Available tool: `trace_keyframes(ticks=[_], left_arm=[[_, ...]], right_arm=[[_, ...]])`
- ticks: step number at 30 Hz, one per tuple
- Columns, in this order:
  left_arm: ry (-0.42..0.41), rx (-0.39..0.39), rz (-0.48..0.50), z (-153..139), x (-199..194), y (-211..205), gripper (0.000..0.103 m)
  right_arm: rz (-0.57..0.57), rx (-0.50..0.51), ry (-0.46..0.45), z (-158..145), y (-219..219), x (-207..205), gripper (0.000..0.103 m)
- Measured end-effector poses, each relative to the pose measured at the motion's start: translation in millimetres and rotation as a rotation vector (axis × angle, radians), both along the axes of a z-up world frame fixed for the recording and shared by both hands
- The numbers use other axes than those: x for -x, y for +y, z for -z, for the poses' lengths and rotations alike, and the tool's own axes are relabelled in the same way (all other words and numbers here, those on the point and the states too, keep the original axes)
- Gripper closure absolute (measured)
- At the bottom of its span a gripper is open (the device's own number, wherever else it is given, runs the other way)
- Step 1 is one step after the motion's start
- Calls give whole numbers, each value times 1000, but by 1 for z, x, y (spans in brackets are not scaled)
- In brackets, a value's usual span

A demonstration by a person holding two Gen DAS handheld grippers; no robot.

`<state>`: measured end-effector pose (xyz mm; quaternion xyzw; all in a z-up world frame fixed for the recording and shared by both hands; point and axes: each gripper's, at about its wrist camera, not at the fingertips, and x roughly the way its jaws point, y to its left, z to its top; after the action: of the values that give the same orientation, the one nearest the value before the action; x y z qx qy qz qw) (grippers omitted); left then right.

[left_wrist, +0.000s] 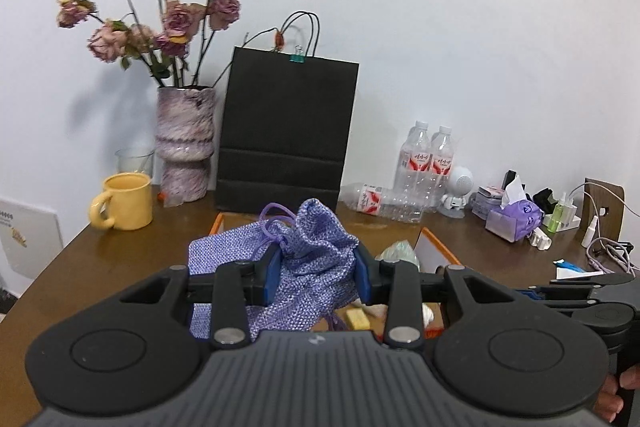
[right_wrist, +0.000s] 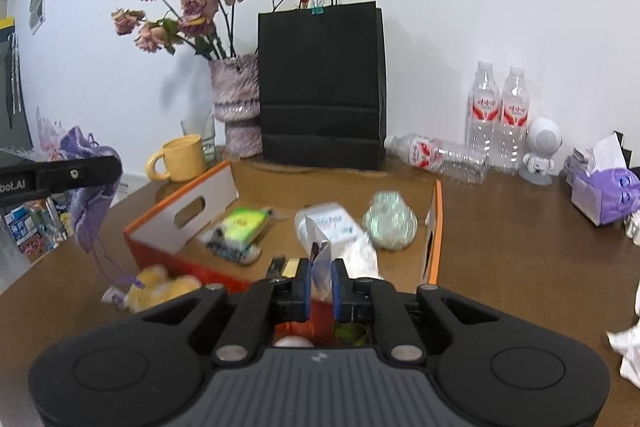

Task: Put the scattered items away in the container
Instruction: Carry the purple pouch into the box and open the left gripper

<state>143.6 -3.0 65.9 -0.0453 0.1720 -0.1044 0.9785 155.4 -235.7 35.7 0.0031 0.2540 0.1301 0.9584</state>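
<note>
My left gripper point(left_wrist: 318, 269) is shut on a purple knitted drawstring pouch point(left_wrist: 312, 227) and holds it above the orange-and-white cardboard box point(left_wrist: 438, 247). In the right wrist view the same pouch point(right_wrist: 94, 203) hangs from the left gripper's finger point(right_wrist: 80, 171) at the left. My right gripper point(right_wrist: 320, 277) is shut on a thin white packet point(right_wrist: 320, 255) over the box's near side. The box point(right_wrist: 180, 215) holds a green pack point(right_wrist: 242, 225), a white packet point(right_wrist: 332, 225) and a silvery-green pouch point(right_wrist: 390, 221). A yellow plush toy point(right_wrist: 160, 289) lies on the table beside the box.
Behind the box stand a black paper bag point(right_wrist: 322, 87), a vase of dried roses point(right_wrist: 236, 103), a yellow mug point(right_wrist: 182, 159) and a glass. To the right are water bottles point(right_wrist: 500, 115), a white robot figure point(right_wrist: 542, 151), a purple tissue pack point(right_wrist: 604, 195) and crumpled paper point(right_wrist: 630, 347).
</note>
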Motion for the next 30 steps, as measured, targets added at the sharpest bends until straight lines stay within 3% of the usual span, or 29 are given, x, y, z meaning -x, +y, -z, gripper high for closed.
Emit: trace_keyframes(ticks=[9, 13, 16, 22, 24, 25, 26, 28, 30], left_arm=[[107, -24, 15, 5, -79, -20, 66], [179, -78, 12, 22, -115, -37, 66], [242, -100, 4, 38, -135, -46, 66], [304, -117, -43, 61, -153, -53, 59], [318, -85, -60, 63, -153, -51, 47], [319, -74, -73, 62, -151, -49, 41], [312, -74, -87, 60, -148, -48, 26], [274, -99, -114, 52, -136, -45, 17], [237, -121, -135, 43, -122, -40, 0]], right_arm=[[14, 4, 17, 5, 4, -70, 94], [27, -9, 62, 21, 4, -100, 94], [33, 34, 97, 35, 7, -116, 94], [56, 36, 159, 46, 0, -129, 90], [64, 43, 169, 47, 0, -130, 83], [61, 46, 172, 47, 0, -130, 70], [54, 46, 168, 46, 1, -128, 59], [42, 47, 145, 41, 2, -124, 51], [29, 46, 123, 36, 3, -119, 42]])
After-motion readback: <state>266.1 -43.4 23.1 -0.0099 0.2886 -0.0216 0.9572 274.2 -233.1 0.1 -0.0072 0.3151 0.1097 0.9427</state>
